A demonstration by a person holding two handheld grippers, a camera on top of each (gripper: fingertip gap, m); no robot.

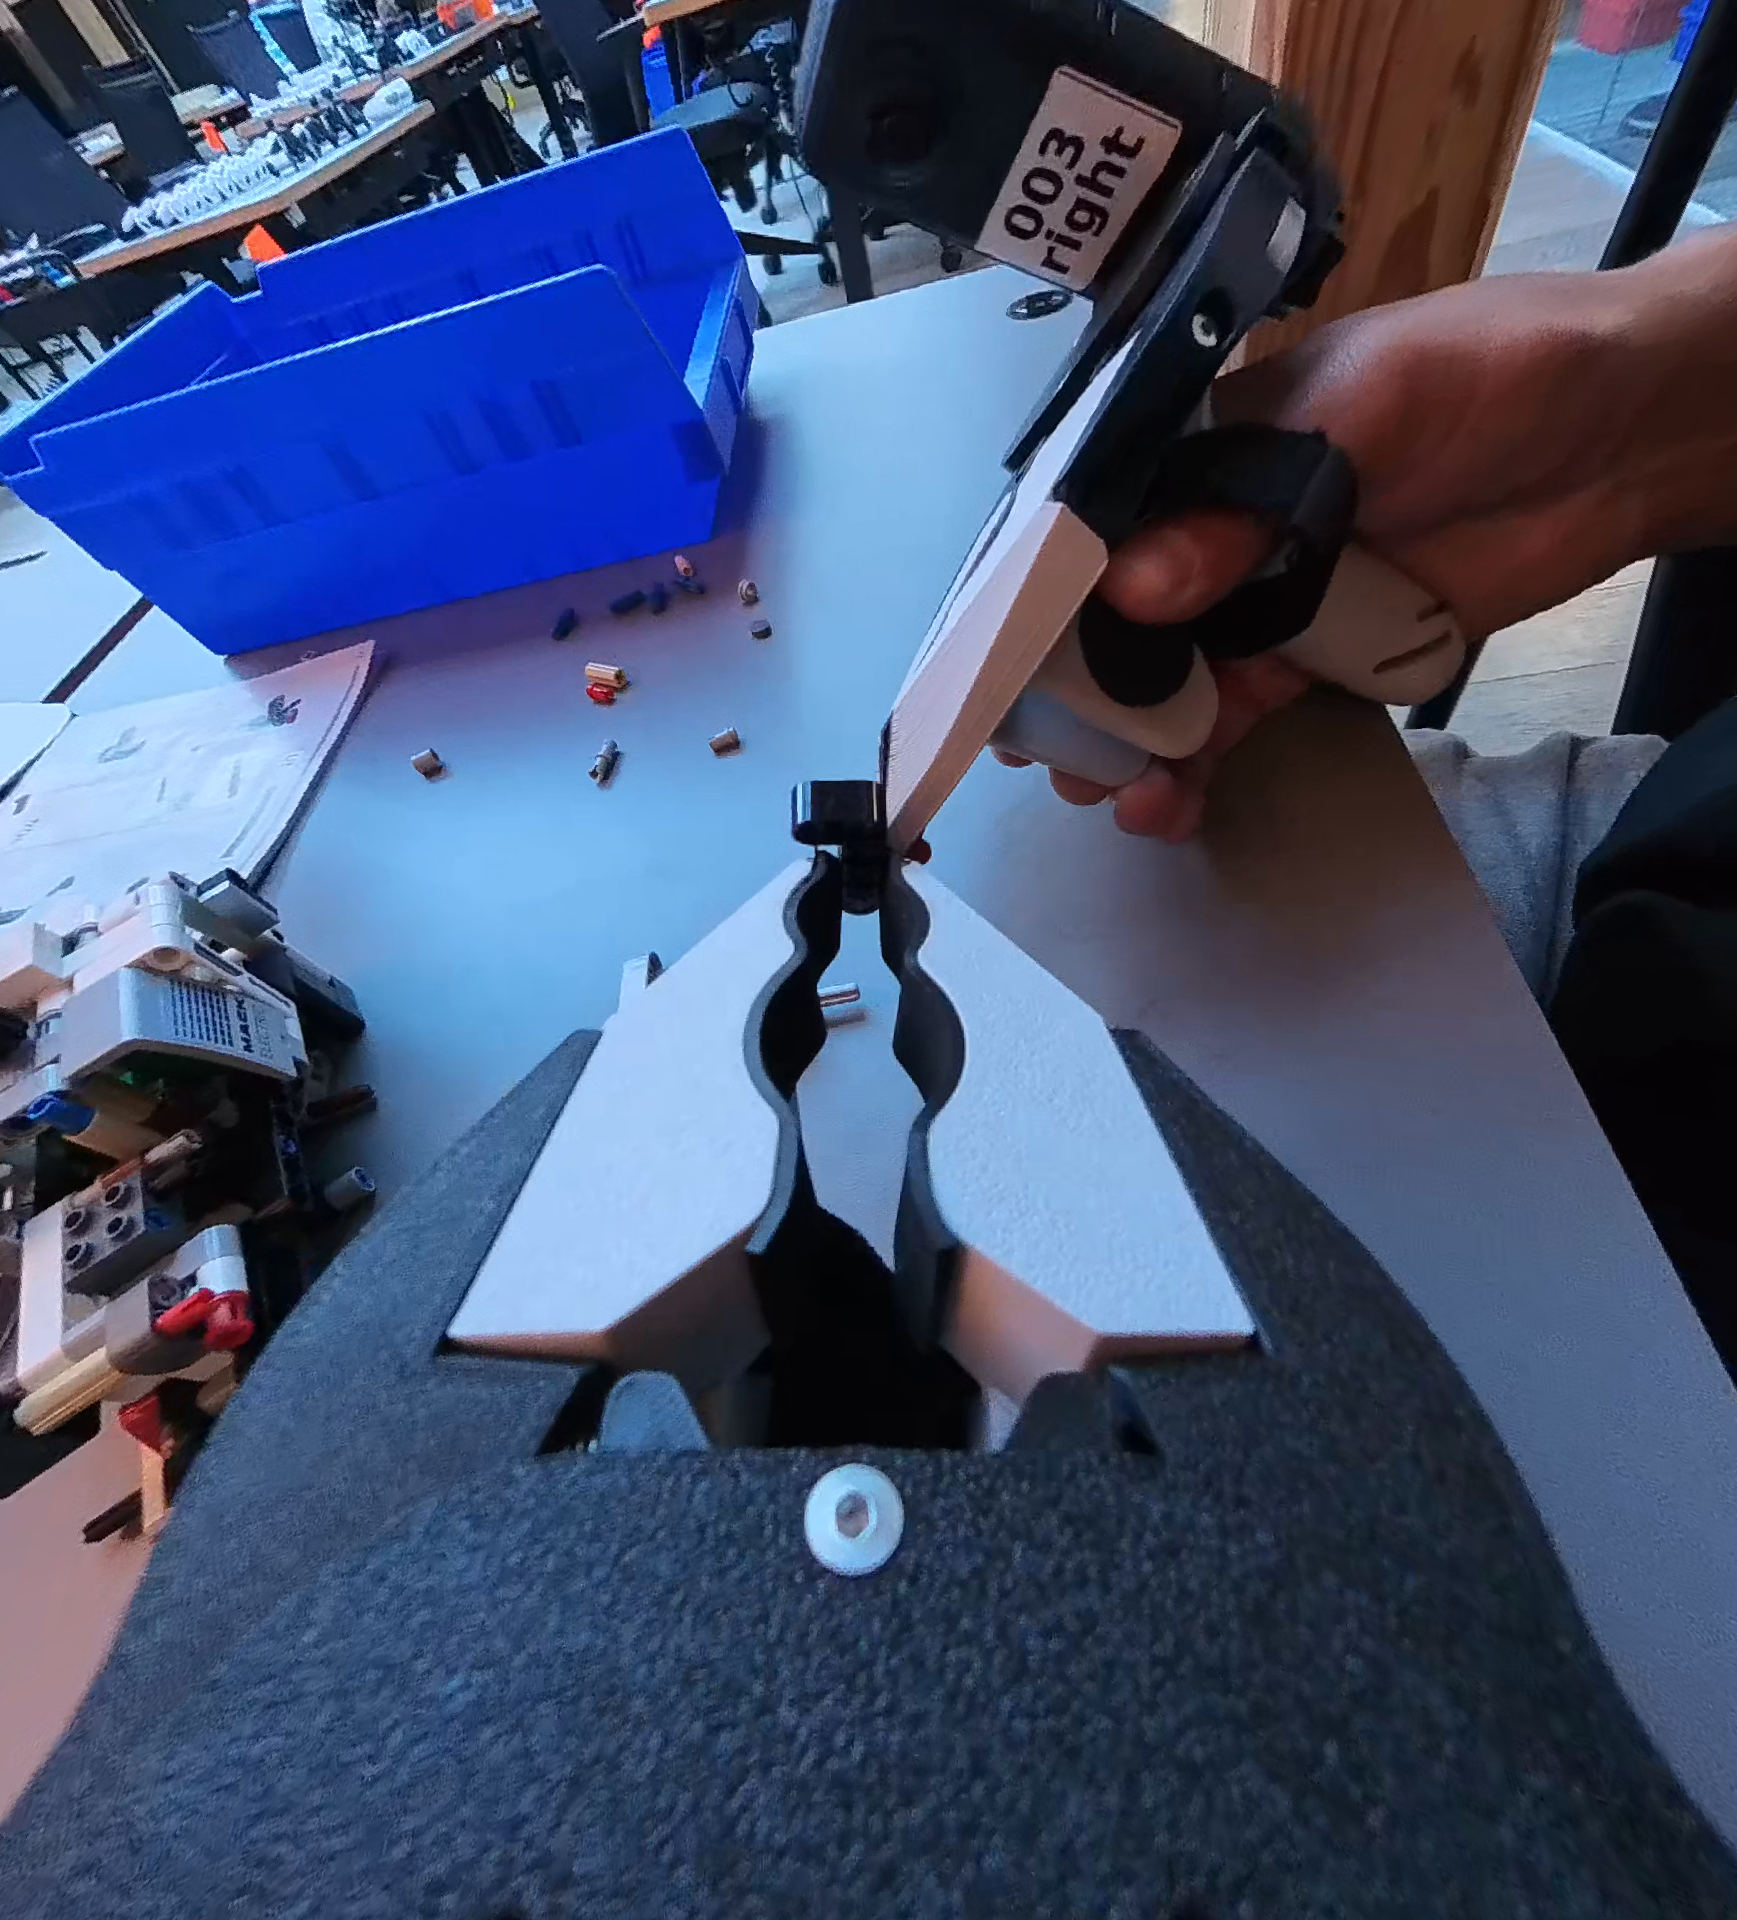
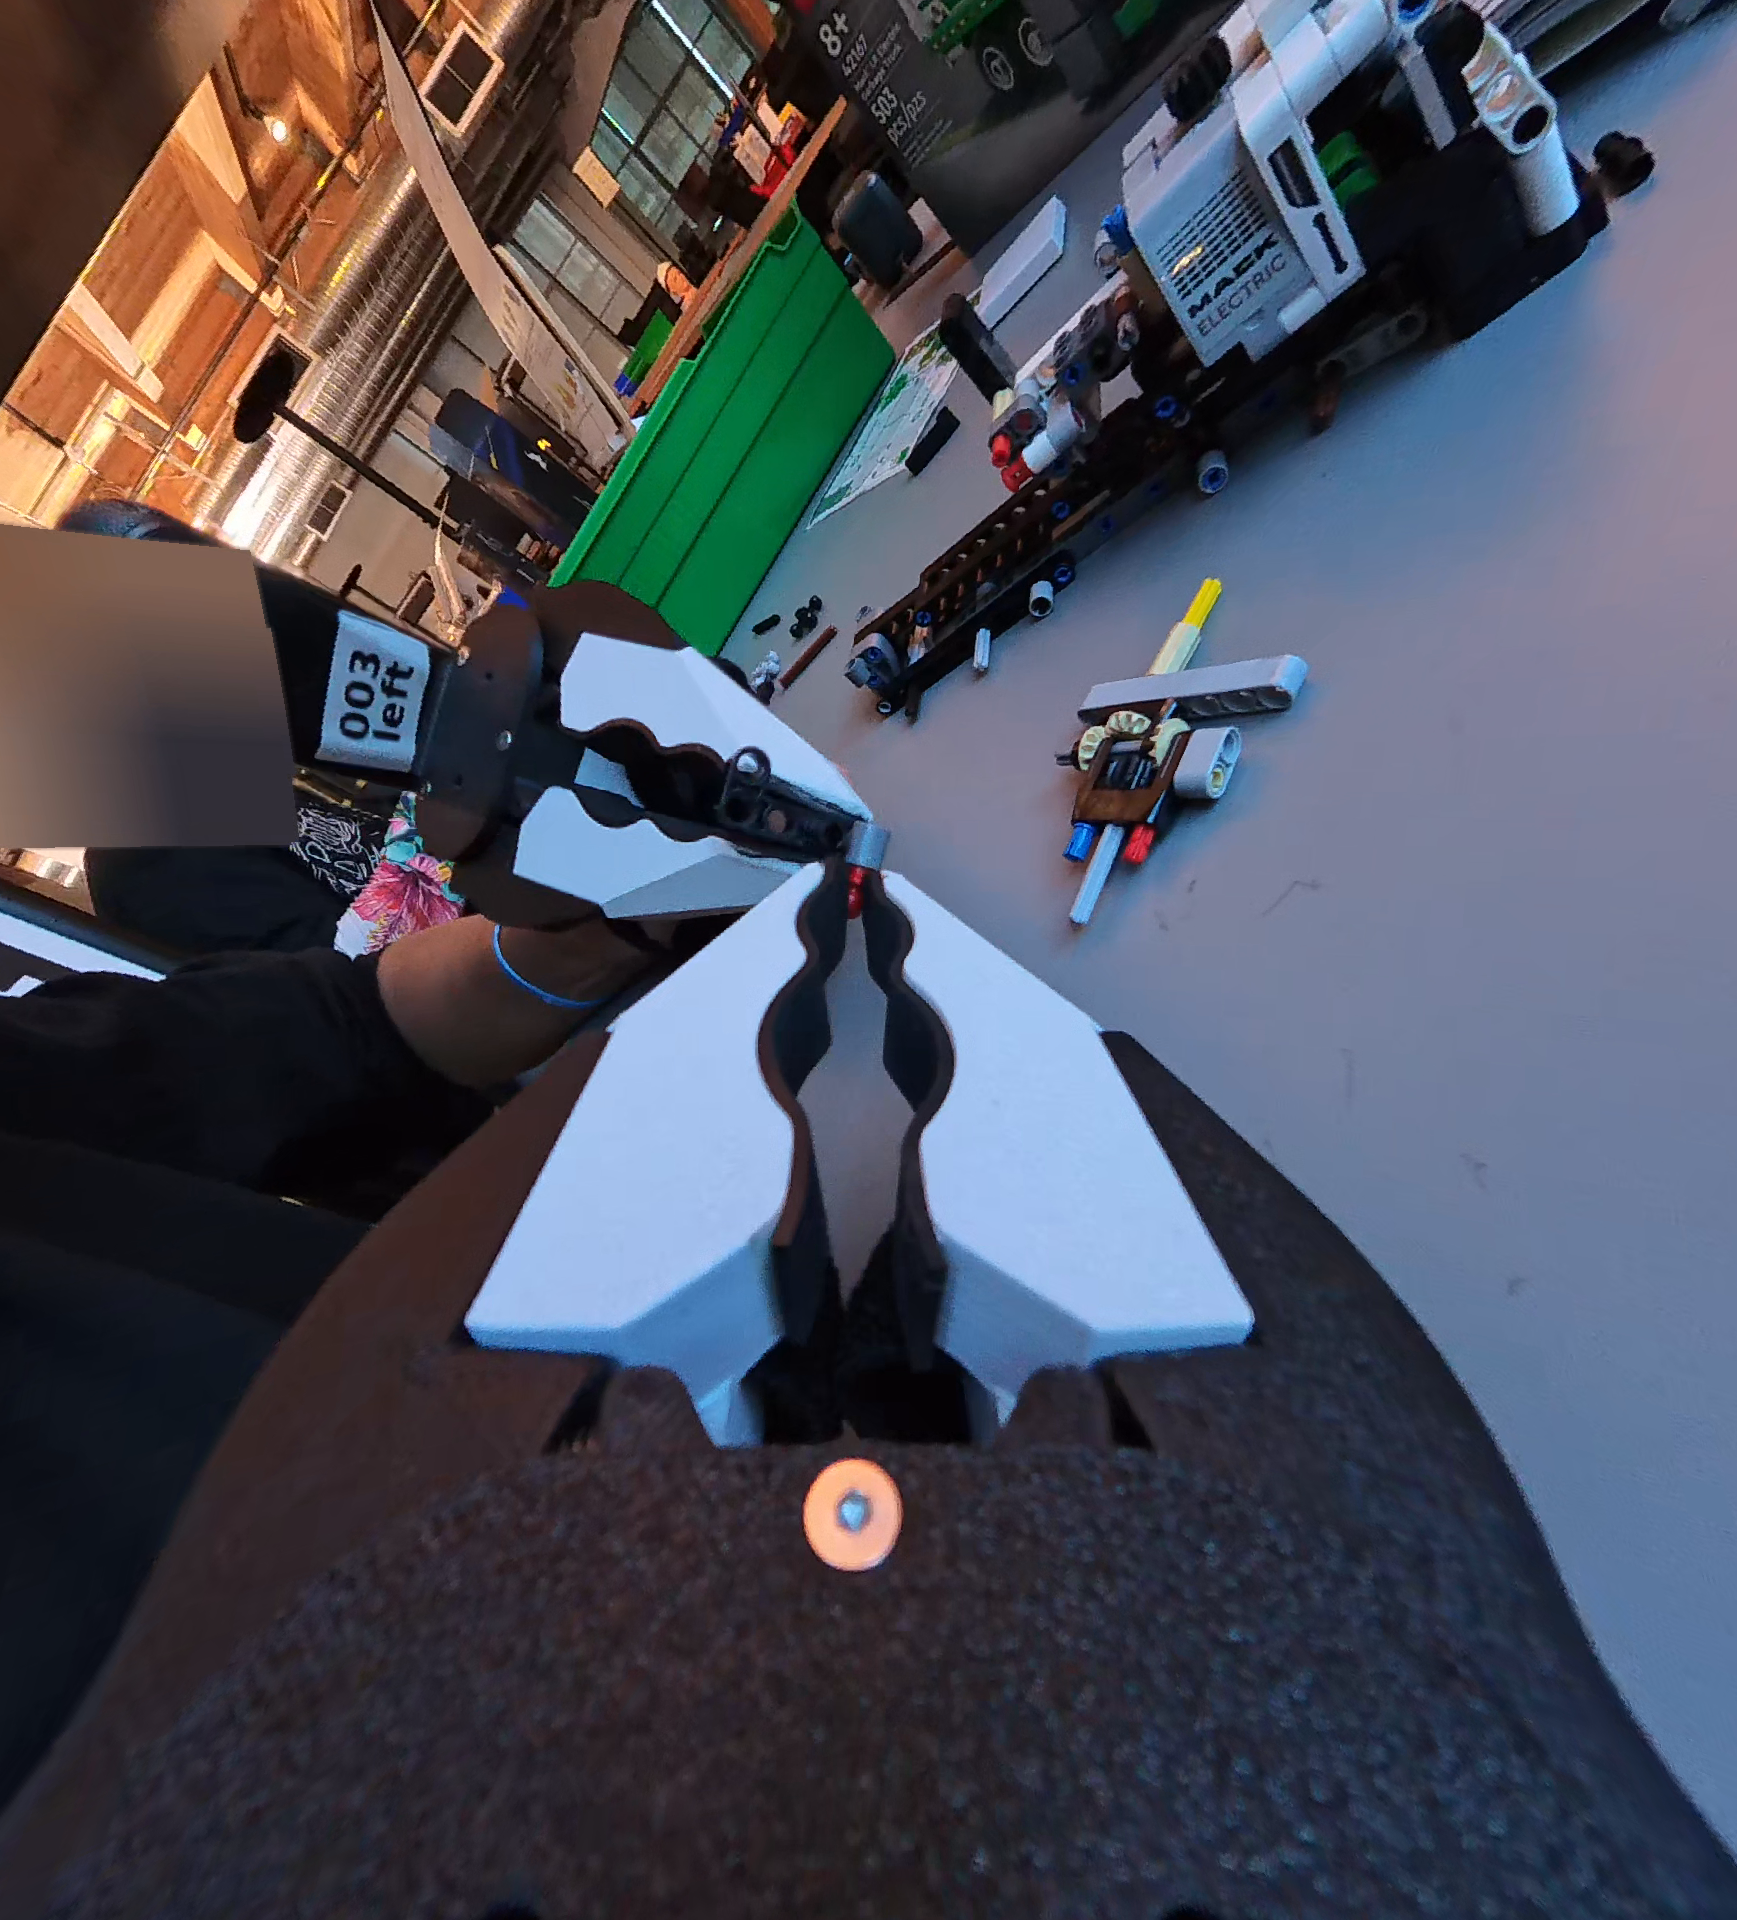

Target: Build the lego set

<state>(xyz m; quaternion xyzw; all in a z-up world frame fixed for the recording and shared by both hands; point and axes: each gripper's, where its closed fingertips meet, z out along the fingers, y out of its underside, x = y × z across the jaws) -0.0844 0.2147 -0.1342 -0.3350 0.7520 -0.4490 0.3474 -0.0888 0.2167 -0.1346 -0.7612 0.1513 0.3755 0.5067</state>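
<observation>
Lego truck [image 2: 1290,208]: printed grille | left tool [image 1: 856,883] grips black beam [image 1: 838,816] | right tool [image 2: 856,891] pinches red pin [image 2: 855,894]

The half-built truck [image 1: 105,1101] is cut off by the left edge in the left wrist view; in the right wrist view its cab [image 2: 1363,177] runs past the top edge. The black beam [image 2: 776,805] sits mostly hidden between the left gripper's fingers [image 2: 698,878]. Only a sliver of the red pin [image 2: 855,891] shows. The far loose pieces [image 1: 635,603] by the blue bin [image 1: 376,416] are too small to identify. A grey patch [image 2: 95,675] covers part of the far left.
</observation>
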